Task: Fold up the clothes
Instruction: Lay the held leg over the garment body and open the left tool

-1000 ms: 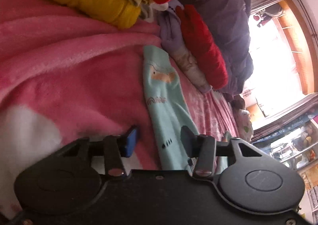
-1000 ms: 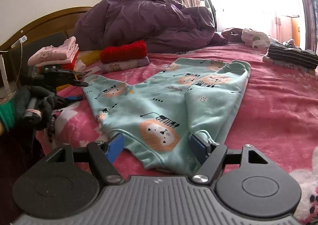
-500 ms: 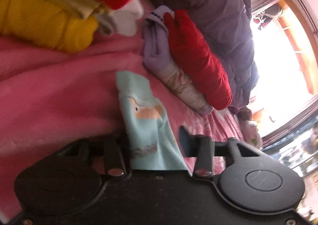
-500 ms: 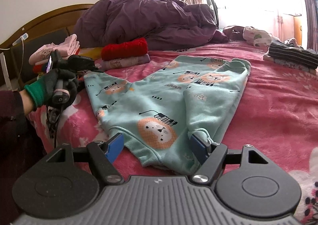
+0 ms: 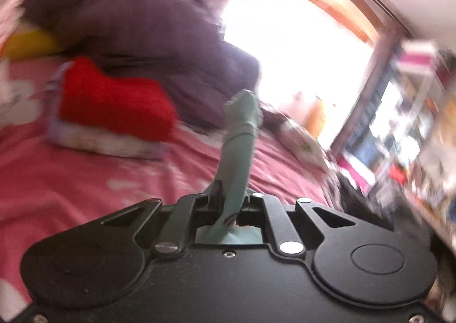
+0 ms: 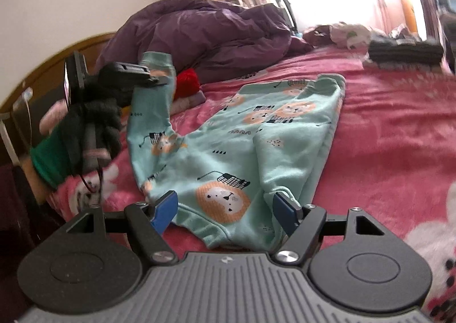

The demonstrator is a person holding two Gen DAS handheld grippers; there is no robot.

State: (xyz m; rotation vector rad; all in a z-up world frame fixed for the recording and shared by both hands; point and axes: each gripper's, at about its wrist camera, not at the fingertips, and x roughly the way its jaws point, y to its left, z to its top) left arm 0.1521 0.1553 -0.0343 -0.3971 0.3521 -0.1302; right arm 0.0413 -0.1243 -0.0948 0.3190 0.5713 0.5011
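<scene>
Here, no writing reads; left tool [image 5: 232, 203] pinches mint pants [image 6: 256, 152].

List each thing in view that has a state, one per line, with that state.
Left gripper: shut on the trouser leg.
Right gripper: open, holding nothing.
Trouser leg: lifted off the bed.
Mint trousers: otherwise spread flat, unfolded.
Red jumper: folded, stacked on another folded garment.
Purple duvet: crumpled in a heap.

Blown-out window [image 5: 287, 46] glare, motion blur
</scene>
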